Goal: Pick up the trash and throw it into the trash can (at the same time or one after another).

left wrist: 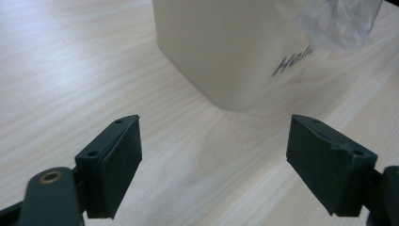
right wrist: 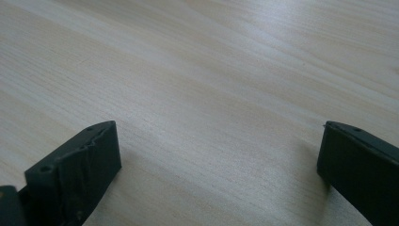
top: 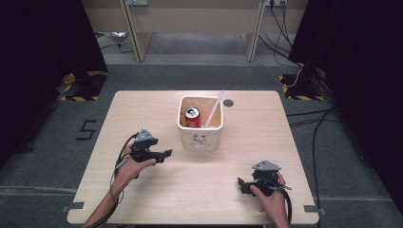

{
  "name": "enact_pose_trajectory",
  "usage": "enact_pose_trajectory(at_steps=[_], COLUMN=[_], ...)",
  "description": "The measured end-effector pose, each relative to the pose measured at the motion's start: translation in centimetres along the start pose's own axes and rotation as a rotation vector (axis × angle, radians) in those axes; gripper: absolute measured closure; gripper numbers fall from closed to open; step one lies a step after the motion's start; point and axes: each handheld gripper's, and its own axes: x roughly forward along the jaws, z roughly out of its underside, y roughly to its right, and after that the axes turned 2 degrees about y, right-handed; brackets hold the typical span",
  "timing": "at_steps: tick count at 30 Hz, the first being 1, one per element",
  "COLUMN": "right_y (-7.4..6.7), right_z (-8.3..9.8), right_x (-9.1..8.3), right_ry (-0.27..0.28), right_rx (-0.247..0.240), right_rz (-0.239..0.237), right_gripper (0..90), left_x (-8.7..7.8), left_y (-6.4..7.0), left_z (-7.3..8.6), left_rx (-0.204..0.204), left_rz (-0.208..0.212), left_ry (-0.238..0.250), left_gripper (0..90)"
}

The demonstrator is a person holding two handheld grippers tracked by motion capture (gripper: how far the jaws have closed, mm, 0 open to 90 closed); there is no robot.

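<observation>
Table: one light wooden table (top: 157, 194) with rounded corners; a small dark round hole (top: 228, 102) sits near its far edge, just right of the bin.
Bin: one cream square bin (top: 200, 137), upright, a little beyond the middle of the table; its sides are well apart from every table edge. Dark lettering marks its wall in the left gripper view (left wrist: 221, 56), partly covered by a crumpled bit of clear plastic (left wrist: 341, 21).
Inside the bin: one red can (top: 192, 117) leaning at the left, and one white straw (top: 215, 108) slanting up past the rim at the right.
Left gripper: the left gripper (top: 166, 153) is held low over the table, left of the bin and pointing toward it; jaws spread wide with nothing between them (bare wood shows in the gap).
Right gripper: the right gripper (top: 240, 183) is near the front right of the table, pointing left; its jaws also stand wide apart over bare wood, pinching nothing.
Open room: a broad bare stretch lies between the two grippers and in front of the bin; the far left and far right parts of the table are bare too.
Count: two grippers, one bin, one can, one straw.
</observation>
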Motion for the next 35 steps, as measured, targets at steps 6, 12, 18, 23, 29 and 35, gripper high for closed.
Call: enact_pose_trajectory(at_steps=[6, 12, 18, 23, 29, 35], right_y=[0.0, 0.0, 0.0, 0.0, 0.0, 0.0], right_z=[0.0, 0.0, 0.0, 0.0, 0.0, 0.0], right_x=[0.0, 0.0, 0.0, 0.0, 0.0, 0.0], right_ry=[-0.001, -0.001, -0.001, -0.001, -0.001, -0.001], right_rx=[-0.001, -0.001, -0.001, 0.001, 0.002, 0.002], right_rz=[0.0, 0.0, 0.0, 0.0, 0.0, 0.0], right_gripper=[0.3, 0.3, 0.4, 0.3, 0.4, 0.3], left_x=[0.2, 0.3, 0.5, 0.8, 0.8, 0.7], left_y=[0.3, 0.8, 1.2, 1.2, 1.2, 1.3], left_z=[1.1, 2.0, 3.2, 4.0, 4.9, 5.1], left_rx=[0.012, 0.026, 0.046, 0.055, 0.053, 0.071], left_rz=[-0.001, -0.003, -0.012, -0.022, -0.029, -0.047], left_ry=[-0.013, -0.028, -0.055, -0.079, -0.103, -0.099], left_gripper=[18.0, 18.0, 17.9, 18.0, 18.0, 17.1])
